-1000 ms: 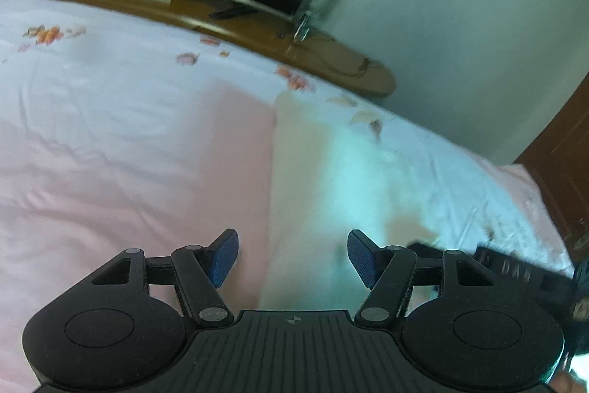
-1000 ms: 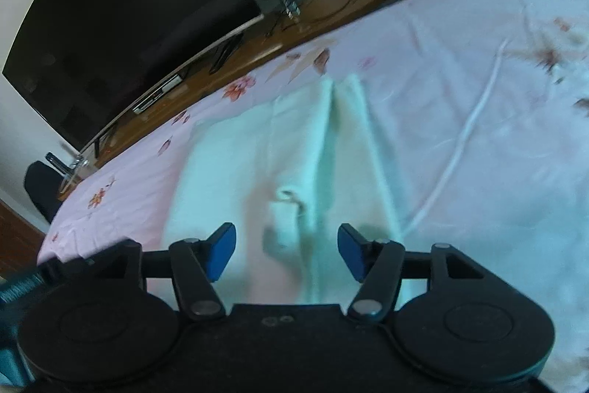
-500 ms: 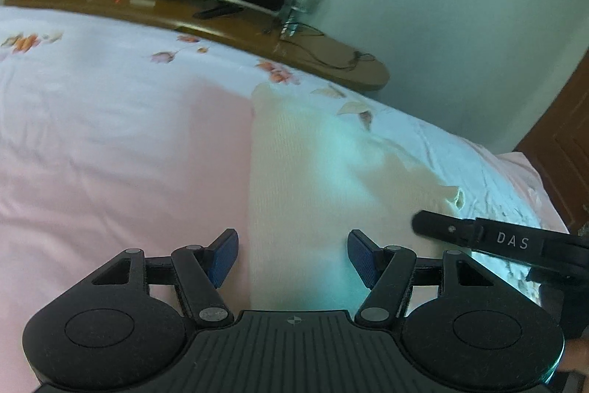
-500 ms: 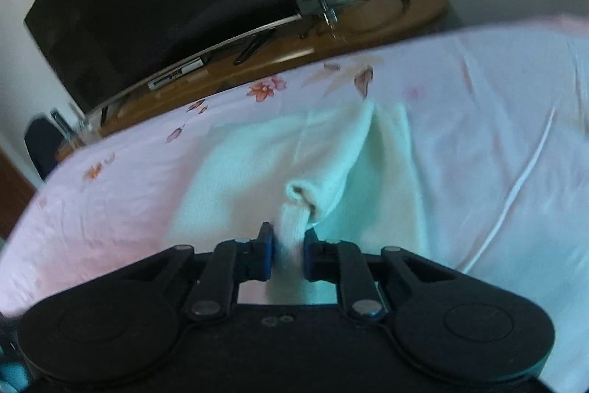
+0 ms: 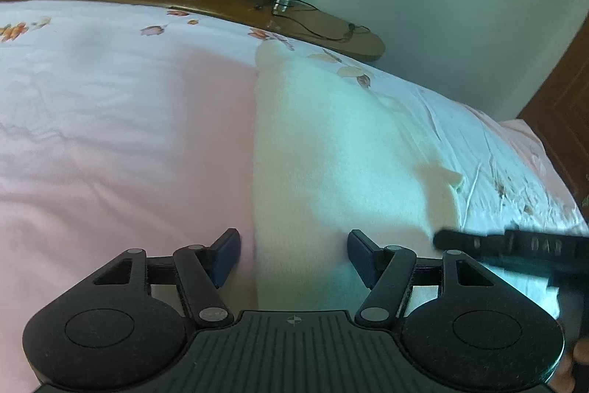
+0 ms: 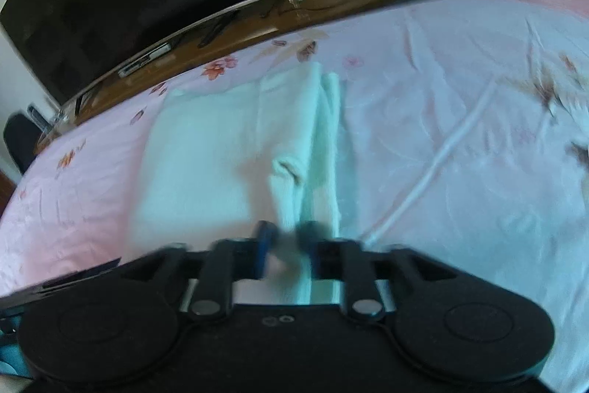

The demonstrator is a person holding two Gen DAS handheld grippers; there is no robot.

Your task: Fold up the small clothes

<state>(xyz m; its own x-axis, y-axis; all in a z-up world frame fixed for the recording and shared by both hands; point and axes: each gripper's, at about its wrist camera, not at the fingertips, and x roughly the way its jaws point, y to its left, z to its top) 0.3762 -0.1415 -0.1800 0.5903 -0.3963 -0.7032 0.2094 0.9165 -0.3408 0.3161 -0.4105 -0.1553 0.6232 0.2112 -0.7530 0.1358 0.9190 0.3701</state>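
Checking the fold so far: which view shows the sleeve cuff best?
The right wrist view: the sleeve cuff lies centred, just ahead of the right gripper. The left wrist view shows it small at the garment's right edge.

Bedsheet (image 5: 110,135) left of garment (image 5: 331,153) free; TV stand (image 5: 228,2) blocks far edge.

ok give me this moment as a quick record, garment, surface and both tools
garment: pale top, spread flat, sleeve lying over its body
surface: pink floral bedsheet
left tool: open, over the top's side edge, holding nothing
right tool: jaws have just been opening, sleeve between them; view blurred
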